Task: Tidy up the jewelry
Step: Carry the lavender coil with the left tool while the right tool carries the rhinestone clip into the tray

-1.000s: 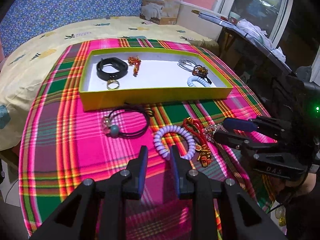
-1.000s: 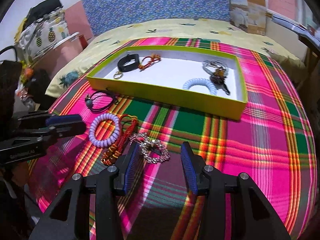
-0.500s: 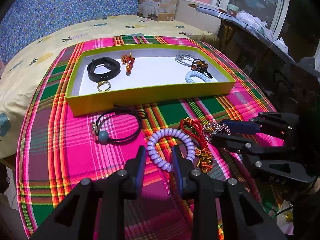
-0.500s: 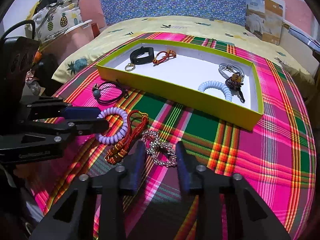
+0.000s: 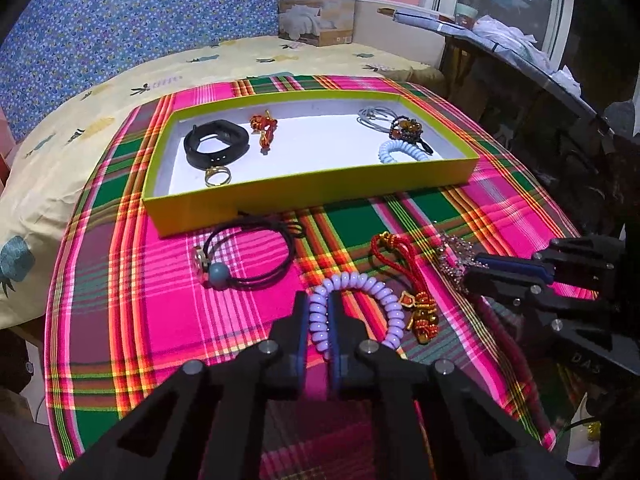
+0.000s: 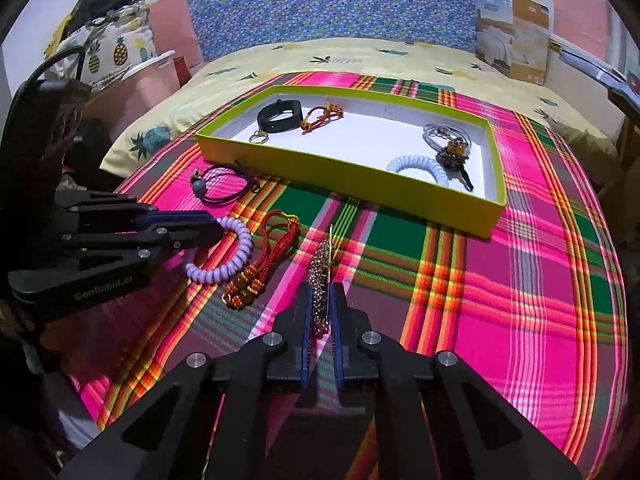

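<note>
Left wrist view. The left gripper (image 5: 319, 322) has its fingers clamped on the near-left arc of the lilac coil bracelet (image 5: 374, 300), which lies on the plaid cloth (image 5: 140, 320) near its front edge. Just right of it lies the red cord charm (image 5: 404, 276); farther left, close under the tray's front wall, lies the black cord bracelet (image 5: 250, 254). The yellow-green tray (image 5: 312, 192) sits toward the cloth's far edge and already holds a black band (image 5: 216, 146), a gold ring (image 5: 217, 177), a small red knot (image 5: 264, 128), a pale blue coil (image 5: 400, 152) and a dark beaded piece (image 5: 406, 130) over grey loops. The right gripper (image 5: 474, 270) enters from the right edge, closed on the sparkling chain (image 5: 454, 254).

Right wrist view. The right gripper (image 6: 321, 308) has its fingers pressed together on the sparkling chain (image 6: 320, 280), which stands pinched edgewise between them. The left gripper (image 6: 218, 228) enters from the left, gripping the lilac coil bracelet (image 6: 230, 258).

Progress, as judged: roughly half the pieces are in the tray; four remain on the cloth, two of them now gripped but not yet lifted clear, two untouched.

Only the right view shows the chain's pinch directly; only the left view shows the coil between its fingers head-on.
</note>
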